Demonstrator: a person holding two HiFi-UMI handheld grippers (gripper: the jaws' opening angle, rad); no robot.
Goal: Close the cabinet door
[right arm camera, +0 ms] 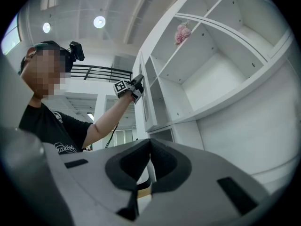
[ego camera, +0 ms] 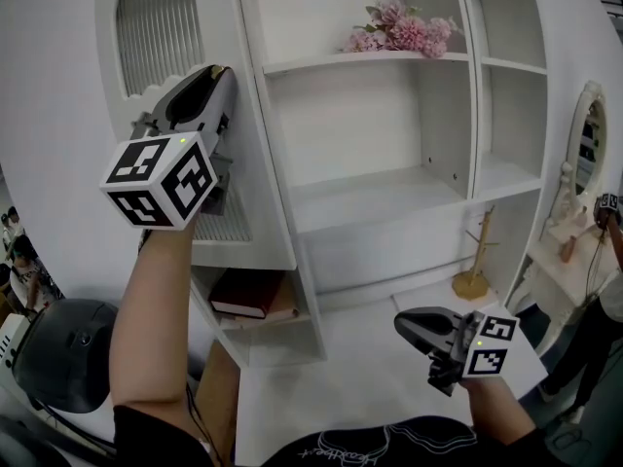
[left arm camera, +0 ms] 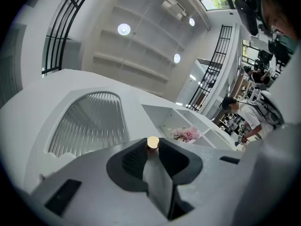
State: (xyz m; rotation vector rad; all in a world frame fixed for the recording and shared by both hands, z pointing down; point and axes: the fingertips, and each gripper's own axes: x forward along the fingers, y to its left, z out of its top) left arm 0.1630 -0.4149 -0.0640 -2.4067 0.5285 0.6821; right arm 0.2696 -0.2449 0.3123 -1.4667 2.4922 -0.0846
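1. Jaws of the left gripper (left arm camera: 151, 149) are nearly together, pinching a small round wooden knob (left arm camera: 153, 142) at their very tips.
2. The knob belongs to the white door (left arm camera: 44, 95), which lies just beyond those jaws. Its arched ribbed pane (left arm camera: 89, 121) sits up and to the left of the tips.
3. In the right gripper view the door (right arm camera: 146, 102) stands swung out from the front of the cabinet (right arm camera: 244, 126), with the left gripper (right arm camera: 136, 86) raised against it.
4. Right of the left jaws, the open shelves (ego camera: 375, 197) are in plain view, with pink flowers (ego camera: 399, 29) on the upper one.
5. Jaws of the right gripper (right arm camera: 149, 145) are pressed together, tip to tip, with nothing between them.
6. The right gripper (ego camera: 401, 324) is held low, well apart from the door (ego camera: 68, 115), and the shelves rise above and ahead of its jaws.
7. A book (ego camera: 248, 295) lies in the compartment below the left jaws. A wooden stand (ego camera: 474, 261) rises just beyond the right jaws.
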